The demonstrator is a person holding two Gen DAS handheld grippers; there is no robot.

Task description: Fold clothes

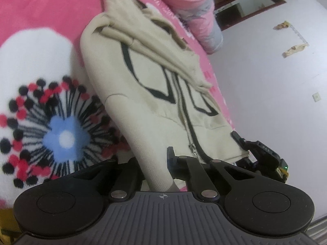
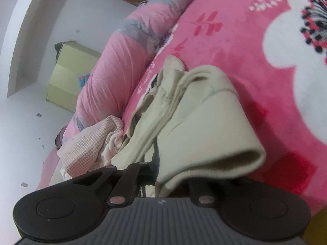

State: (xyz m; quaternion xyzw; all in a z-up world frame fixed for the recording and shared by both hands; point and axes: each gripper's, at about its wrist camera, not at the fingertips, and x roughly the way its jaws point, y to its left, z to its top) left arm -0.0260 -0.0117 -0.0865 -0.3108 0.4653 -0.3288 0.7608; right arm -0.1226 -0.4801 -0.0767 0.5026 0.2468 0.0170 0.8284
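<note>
Hoodie (image 1: 143, 94) hem pinched in both closed grippers, left gripper (image 1: 157, 169) & right gripper (image 2: 161, 175) tips hidden by fabric

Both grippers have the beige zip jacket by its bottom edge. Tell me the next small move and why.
Probably lift the hem and carry it toward the collar end. The left gripper is shut on the jacket beside the zipper, and the right gripper is shut on the same edge, so both corners look secured. The sleeves already lie folded across the chest, and the jacket lies lengthwise on the pink blanket.
</note>
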